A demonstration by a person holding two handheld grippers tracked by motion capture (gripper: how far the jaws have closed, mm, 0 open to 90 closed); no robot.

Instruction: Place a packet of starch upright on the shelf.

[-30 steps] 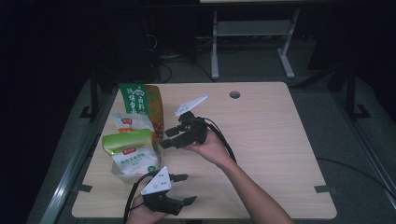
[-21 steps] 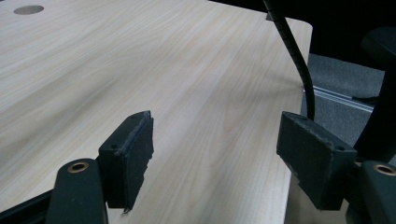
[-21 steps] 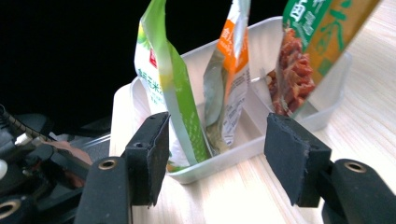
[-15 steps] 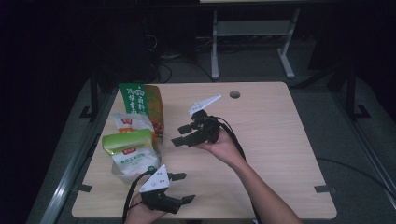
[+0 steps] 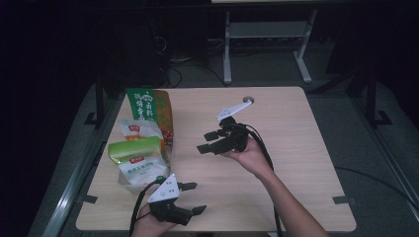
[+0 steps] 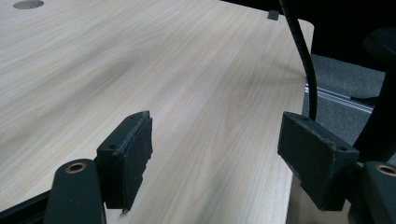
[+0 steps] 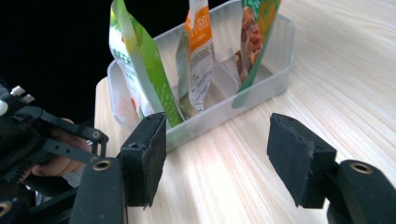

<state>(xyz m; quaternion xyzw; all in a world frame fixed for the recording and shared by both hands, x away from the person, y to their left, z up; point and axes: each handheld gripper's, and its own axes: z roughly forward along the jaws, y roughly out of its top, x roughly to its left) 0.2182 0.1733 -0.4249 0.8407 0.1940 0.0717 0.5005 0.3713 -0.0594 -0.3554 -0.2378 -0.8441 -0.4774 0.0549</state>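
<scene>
In the right gripper view, the top edge cuts off your three standing pouches [image 7: 196, 56] in the clear bin [image 7: 275, 60], so their upper print cannot be read. From the high view, the pouches hide the bin's walls at the table's [image 5: 296, 148] left edge. Your left hand [image 5: 148, 224] is cropped at the bottom edge. Pouch lettering is too small to read.
</scene>
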